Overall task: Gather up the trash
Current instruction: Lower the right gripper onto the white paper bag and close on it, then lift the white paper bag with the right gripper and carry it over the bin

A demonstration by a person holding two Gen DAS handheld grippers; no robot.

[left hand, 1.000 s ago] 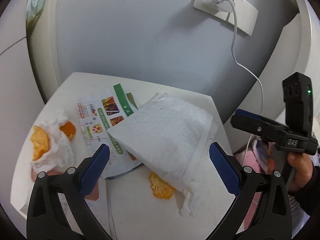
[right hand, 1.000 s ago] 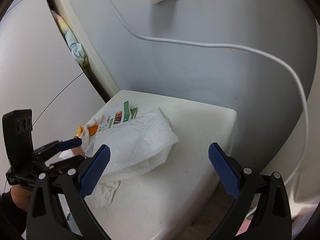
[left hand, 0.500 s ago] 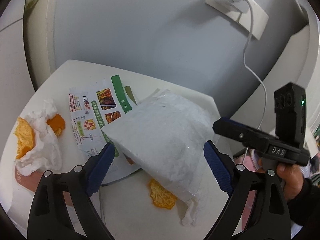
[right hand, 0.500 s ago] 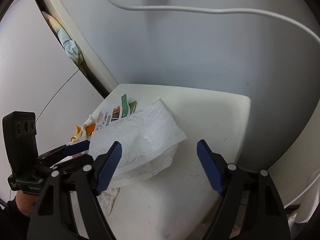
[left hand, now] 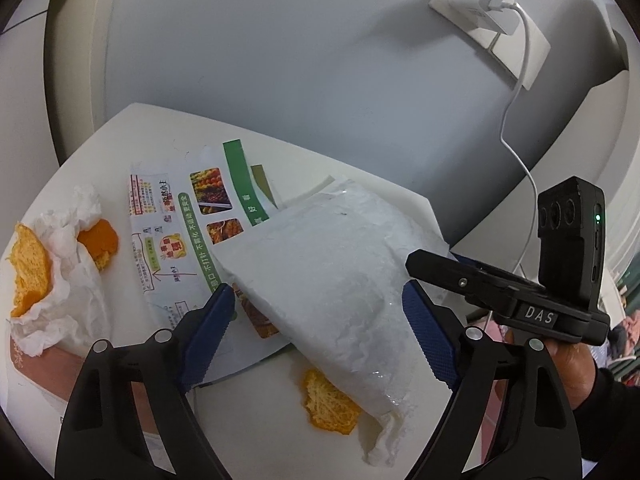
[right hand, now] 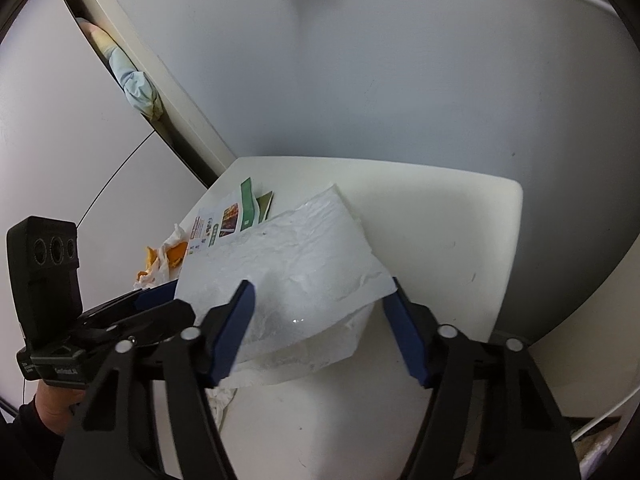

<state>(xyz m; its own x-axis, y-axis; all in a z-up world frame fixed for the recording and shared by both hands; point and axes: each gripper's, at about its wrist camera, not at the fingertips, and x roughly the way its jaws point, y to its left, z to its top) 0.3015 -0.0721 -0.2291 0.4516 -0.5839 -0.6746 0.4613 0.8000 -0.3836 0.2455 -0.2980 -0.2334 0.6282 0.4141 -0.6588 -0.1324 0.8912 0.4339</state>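
Both tools are working at the near edge of the white table [left hand: 280,440], and collection is only just getting under way. The left gripper [left hand: 316,332] is closing around the lower end of the white plastic bag [left hand: 332,280]. The bag is lying between its blue pads, yet the pads are not visibly pressing on it, so no grip is made. The right gripper [right hand: 320,320] is also closing, its pads flanking the same bag's near edge from the other side; contact there is not confirmed either (the crumpled film is hiding the exact line).

Nothing is being carried, and no bin or collection container is showing in either view.

Items still lying on the table, near to far:
- An orange peel piece [left hand: 330,402] is sitting just beside the bag's near end, partly tucked under it.
- The bag itself is resting slantwise across a printed leaflet [left hand: 180,232].
- A crumpled tissue [left hand: 64,280] is holding more orange peel at the far left of the left wrist view — well apart from both grippers.

Judged from this layout, every item is still waiting to be collected. The bag appears to be the first target — possibly to serve as the receptacle, though that is an inference. Beyond the table, a charger and cable [left hand: 516,120] are hanging on the wall.
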